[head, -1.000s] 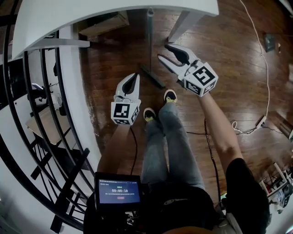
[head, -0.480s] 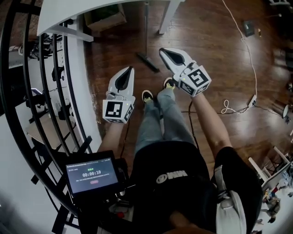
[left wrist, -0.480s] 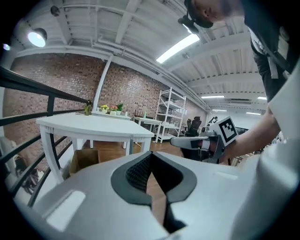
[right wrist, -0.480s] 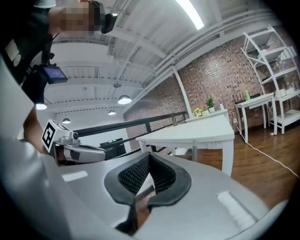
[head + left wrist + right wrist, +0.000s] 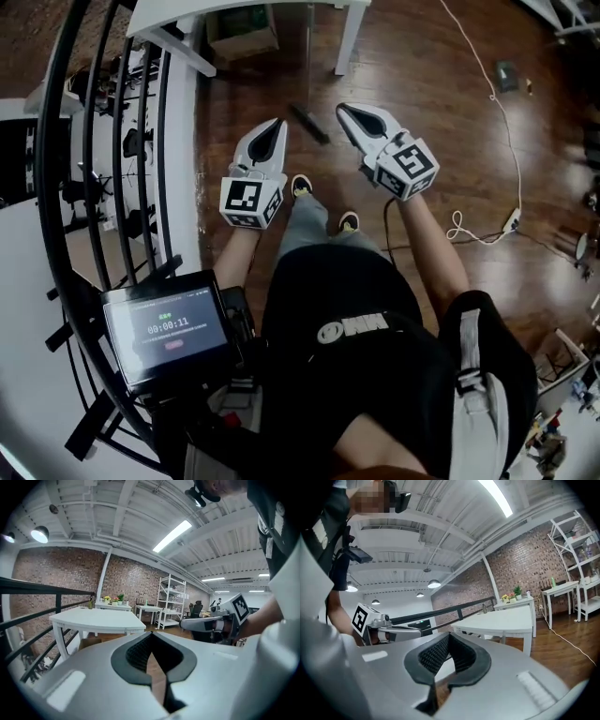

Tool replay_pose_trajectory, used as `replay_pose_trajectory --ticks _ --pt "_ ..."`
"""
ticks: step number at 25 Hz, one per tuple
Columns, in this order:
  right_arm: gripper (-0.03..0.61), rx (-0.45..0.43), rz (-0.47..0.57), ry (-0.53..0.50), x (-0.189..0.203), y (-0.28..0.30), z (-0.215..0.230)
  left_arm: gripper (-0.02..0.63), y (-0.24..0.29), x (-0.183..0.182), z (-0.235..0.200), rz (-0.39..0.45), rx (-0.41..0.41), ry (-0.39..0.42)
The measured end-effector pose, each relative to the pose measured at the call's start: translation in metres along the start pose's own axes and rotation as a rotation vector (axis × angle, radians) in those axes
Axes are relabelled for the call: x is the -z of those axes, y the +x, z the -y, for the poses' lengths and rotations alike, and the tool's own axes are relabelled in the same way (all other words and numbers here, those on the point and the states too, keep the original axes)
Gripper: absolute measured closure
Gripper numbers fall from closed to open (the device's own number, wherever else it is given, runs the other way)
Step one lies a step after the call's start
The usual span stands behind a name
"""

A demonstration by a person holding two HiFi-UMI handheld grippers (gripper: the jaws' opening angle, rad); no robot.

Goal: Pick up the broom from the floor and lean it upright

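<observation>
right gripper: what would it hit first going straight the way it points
Probably the white table, straight ahead of the right gripper; nothing nearer shows, though depth is hard to judge.

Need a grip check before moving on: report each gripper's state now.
White-and-grey left gripper: shut, holding nothing.
White-and-grey right gripper: shut, holding nothing.

Holding out the white plastic left gripper point(image 5: 277, 124) and the white plastic right gripper point(image 5: 343, 109) side by side on bare forearms point(image 5: 427, 246), apart, pointing forward, nearly level. Gripping nothing, with both black-padded pairs of jaws closed.
</observation>
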State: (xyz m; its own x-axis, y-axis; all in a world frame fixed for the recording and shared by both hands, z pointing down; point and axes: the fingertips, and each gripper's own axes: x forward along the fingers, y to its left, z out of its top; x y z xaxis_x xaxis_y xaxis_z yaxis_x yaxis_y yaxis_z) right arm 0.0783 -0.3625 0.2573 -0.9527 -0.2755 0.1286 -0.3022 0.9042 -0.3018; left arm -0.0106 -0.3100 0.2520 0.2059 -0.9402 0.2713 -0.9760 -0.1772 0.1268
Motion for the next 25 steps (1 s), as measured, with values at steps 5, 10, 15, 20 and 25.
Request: replay_pose_trajectory --ticks 5,10,15,20,25 --pt "0.575 -0.024 0.032 0.012 -0.020 -0.055 -0.039 0.601 -0.035 -0.022 0.062 0.016 -0.039 0.024" --pt "0.575 -0.023 0.013 0.034 -0.013 -0.089 -0.073 0.601 -0.061 -0.023 0.112 -0.007 -0.063 0.053" --pt "0.575 0.029 -0.048 0.004 -0.024 -0.107 -0.073 0.601 -0.053 -0.047 0.135 0.016 -0.043 0.092" --pt "0.575 0.088 -0.005 -0.037 -0.036 -0.113 -0.136 0.601 -0.106 -0.065 0.136 0.044 -0.013 0.115" --pt "0.575 0.101 0.035 -0.097 -0.017 -0.107 -0.277 0.601 -0.238 -0.049 0.123 0.073 0.004 0.117"
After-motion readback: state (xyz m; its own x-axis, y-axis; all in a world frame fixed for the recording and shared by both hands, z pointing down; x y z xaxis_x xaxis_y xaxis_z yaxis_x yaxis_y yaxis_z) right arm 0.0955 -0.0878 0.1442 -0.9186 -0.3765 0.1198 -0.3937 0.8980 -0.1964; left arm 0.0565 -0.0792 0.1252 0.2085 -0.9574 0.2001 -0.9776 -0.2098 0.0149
